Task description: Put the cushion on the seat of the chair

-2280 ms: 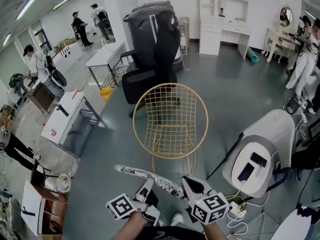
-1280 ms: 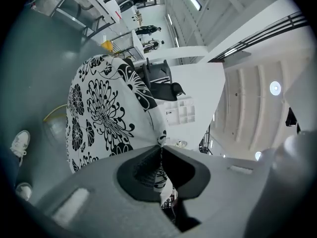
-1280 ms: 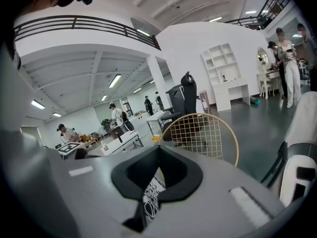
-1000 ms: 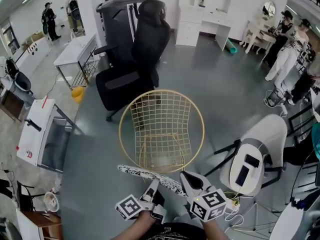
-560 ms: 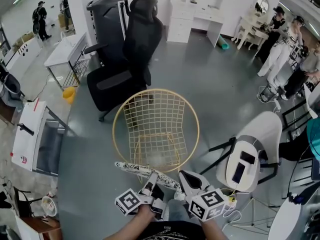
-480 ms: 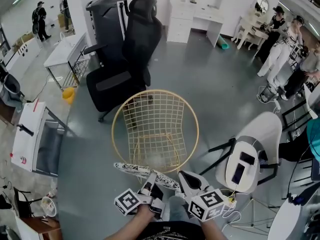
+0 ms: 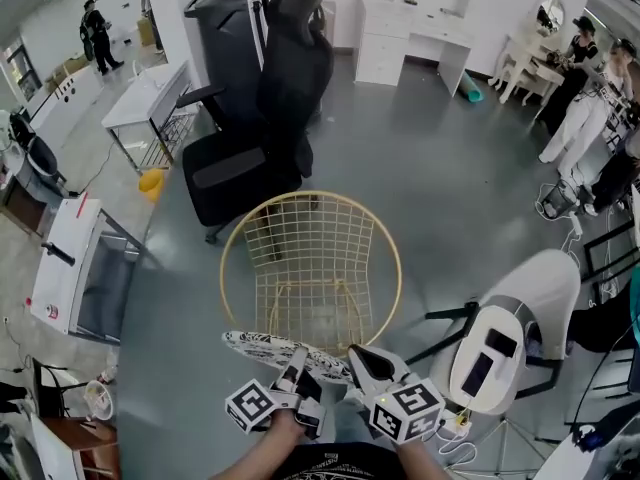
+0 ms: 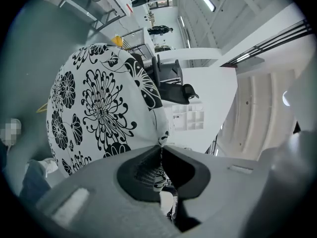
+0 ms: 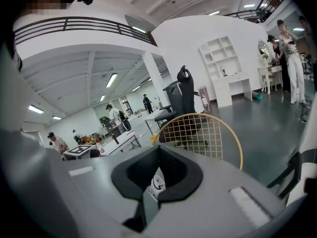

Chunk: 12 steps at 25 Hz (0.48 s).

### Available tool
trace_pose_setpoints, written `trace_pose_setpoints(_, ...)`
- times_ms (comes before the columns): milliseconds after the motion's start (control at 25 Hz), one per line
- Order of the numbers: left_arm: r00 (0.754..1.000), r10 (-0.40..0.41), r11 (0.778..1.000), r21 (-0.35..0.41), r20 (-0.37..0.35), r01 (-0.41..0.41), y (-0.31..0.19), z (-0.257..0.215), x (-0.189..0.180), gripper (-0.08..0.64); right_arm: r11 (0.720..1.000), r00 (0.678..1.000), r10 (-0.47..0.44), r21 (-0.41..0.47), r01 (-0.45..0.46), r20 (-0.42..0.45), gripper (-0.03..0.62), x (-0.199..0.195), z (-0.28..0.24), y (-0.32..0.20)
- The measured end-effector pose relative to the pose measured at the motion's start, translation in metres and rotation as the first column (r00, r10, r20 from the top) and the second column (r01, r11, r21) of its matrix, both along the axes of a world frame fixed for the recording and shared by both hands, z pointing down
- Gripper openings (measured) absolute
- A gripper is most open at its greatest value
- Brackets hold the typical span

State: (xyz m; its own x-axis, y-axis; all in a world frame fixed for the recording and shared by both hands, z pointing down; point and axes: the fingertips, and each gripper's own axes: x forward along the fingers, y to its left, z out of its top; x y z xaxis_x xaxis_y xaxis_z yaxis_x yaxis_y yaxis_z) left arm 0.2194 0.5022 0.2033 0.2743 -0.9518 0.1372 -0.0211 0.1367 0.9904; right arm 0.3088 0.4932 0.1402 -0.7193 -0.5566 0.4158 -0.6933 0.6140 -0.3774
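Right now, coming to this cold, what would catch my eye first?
The gold wire chair stands empty in the middle of the floor. Just short of it, the left gripper and right gripper pinch a flowered cushion by its near edge. A black office chair sits behind.

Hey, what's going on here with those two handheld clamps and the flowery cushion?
A person holds a gripper in each hand. The left gripper and the right gripper both have their jaws shut on the near edge of the cushion, carrying it between them. It hangs at the front edge of the gold wire chair. The seat is bare, so the cushion is not on it yet.
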Motion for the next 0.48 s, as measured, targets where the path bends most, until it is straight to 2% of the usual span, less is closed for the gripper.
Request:
trace_pose_setpoints(120, 0.999, -0.029, 0.998, -0.046, 0.04, 0.031, -0.012, 0.013, 0.003, 0.014, 0.999, 0.999, -0.037, -0.016, 0.037, 0.015, 0.0, 0.006, 0.006, -0.019)
trace_pose_setpoints(240, 0.997, -0.057, 0.997, -0.043, 0.049, 0.059, -0.031, 0.015, 0.009, 0.014, 0.997, 0.997, -0.071, -0.032, 0.072, 0.031, 0.0, 0.011, 0.013, -0.039)
trace_pose_setpoints(360, 0.992, -0.063, 0.994, -0.078, 0.109, 0.071, -0.044, 0.022, 0.011, 0.014, 0.993, 0.993, -0.104, -0.048, 0.107, 0.059, 0.0, 0.013, 0.016, -0.055)
trace_pose_setpoints(480, 0.989, -0.062, 0.995, -0.071, 0.137, 0.073, -0.062, 0.024, 0.016, 0.014, 0.987, 0.986, -0.15, -0.055, 0.154, 0.071, 0.0, 0.013, 0.021, -0.064)
